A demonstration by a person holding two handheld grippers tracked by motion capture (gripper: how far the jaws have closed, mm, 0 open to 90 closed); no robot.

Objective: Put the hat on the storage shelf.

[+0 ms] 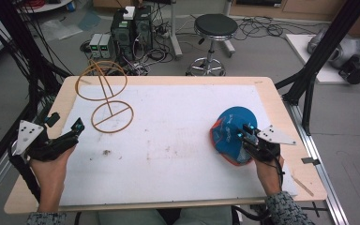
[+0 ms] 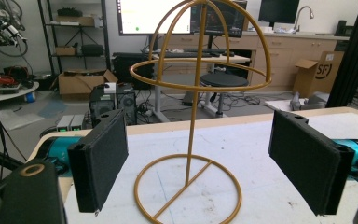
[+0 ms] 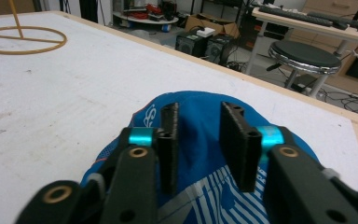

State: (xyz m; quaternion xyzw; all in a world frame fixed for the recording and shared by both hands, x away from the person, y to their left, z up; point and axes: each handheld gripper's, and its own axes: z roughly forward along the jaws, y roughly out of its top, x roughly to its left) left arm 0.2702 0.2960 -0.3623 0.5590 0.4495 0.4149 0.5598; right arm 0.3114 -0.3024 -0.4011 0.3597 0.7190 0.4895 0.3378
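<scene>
A blue cap with white stripes and an orange edge lies on the white mat at the right. My right gripper comes onto it from its near right side. In the right gripper view the cap lies under and between the jaws of that gripper, which stand narrow with a gap left between the pads. A gold wire hat stand stands upright at the far left of the mat. My left gripper is open wide, just left of the stand's base. In the left gripper view the stand rises between the spread jaws of that gripper, beyond their tips.
The white mat covers most of the wooden table. A black frame post stands at the table's right edge. On the floor behind the table are a round stool, computer boxes and cables.
</scene>
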